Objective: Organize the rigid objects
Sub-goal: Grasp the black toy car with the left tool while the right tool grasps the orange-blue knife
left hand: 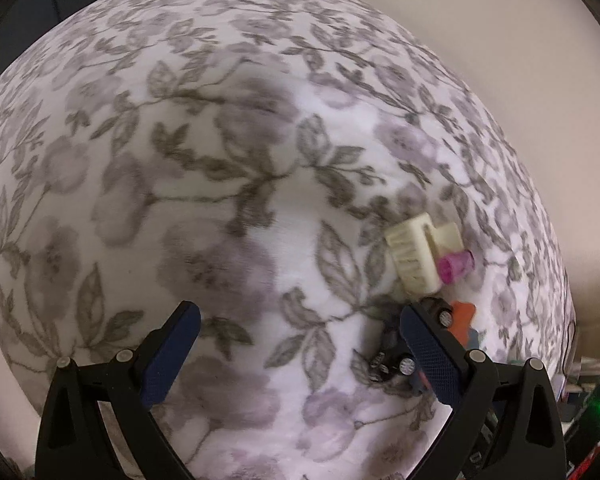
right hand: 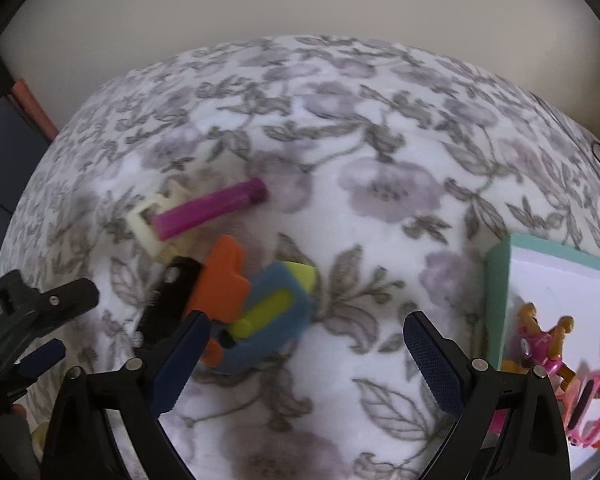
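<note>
A floral blanket (right hand: pixel 380 200) covers the whole surface. At its right edge lies a teal-rimmed white tray (right hand: pixel 496 280) holding a pink toy-dog figure (right hand: pixel 540 344). Left of centre the toys cluster: an orange, blue and yellow toy blaster (right hand: pixel 252 304), a black toy car (right hand: pixel 172 300) touching it, and a cream block (right hand: pixel 148 224) with a purple tube (right hand: pixel 212 208) through it. The right gripper (right hand: pixel 306 344) hovers spread and empty beside the blaster. The left gripper (left hand: pixel 300 328) is likewise spread, its right finger (left hand: pixel 428 344) by the car. No writing is legible.

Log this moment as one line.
left: open, empty | right: open, empty | toys: piled on blanket | tray: holds figure
</note>
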